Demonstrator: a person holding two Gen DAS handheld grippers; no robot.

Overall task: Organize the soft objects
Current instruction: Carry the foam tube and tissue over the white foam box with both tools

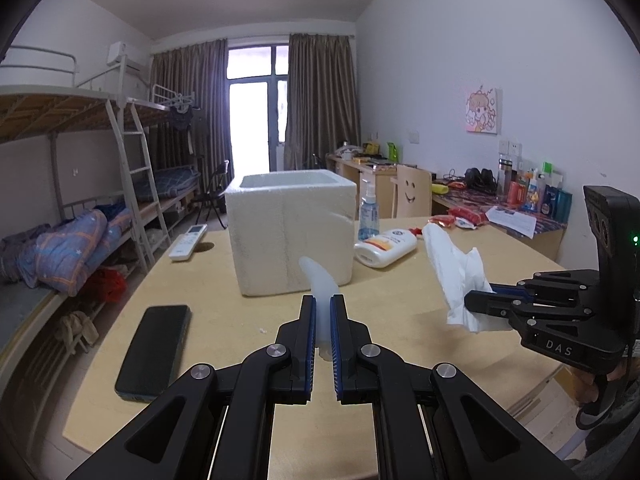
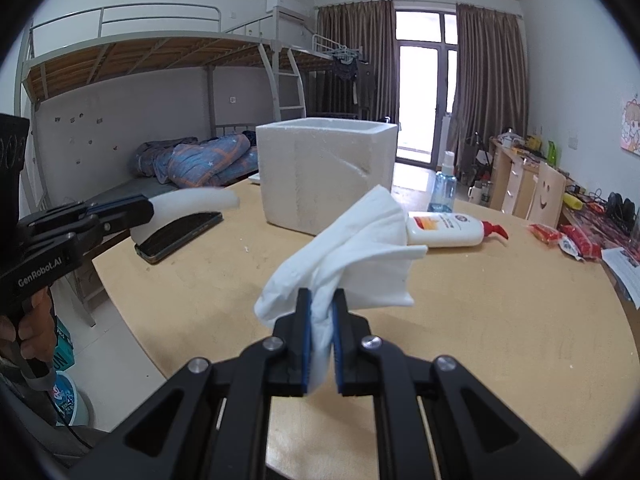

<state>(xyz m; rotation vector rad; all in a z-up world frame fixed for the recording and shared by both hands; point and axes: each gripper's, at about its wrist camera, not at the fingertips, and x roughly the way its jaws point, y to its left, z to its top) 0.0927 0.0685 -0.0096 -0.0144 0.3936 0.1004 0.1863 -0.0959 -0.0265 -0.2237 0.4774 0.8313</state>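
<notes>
My left gripper (image 1: 322,304) is shut on a pale, curved soft white piece (image 1: 320,280) and holds it above the table; it shows from the side in the right wrist view (image 2: 192,200). My right gripper (image 2: 321,298) is shut on a crumpled white tissue (image 2: 352,256) and holds it above the table; the tissue also shows in the left wrist view (image 1: 456,276), at the right. A white foam box (image 1: 292,232), open at the top, stands on the table ahead of both grippers (image 2: 324,176).
A black phone (image 1: 154,352) lies at the left of the wooden table (image 1: 224,320). A lotion bottle (image 1: 386,248) lies on its side beside a spray bottle (image 1: 368,216). A remote (image 1: 188,242) lies far left. Red snack packs (image 2: 568,240) lie at the right.
</notes>
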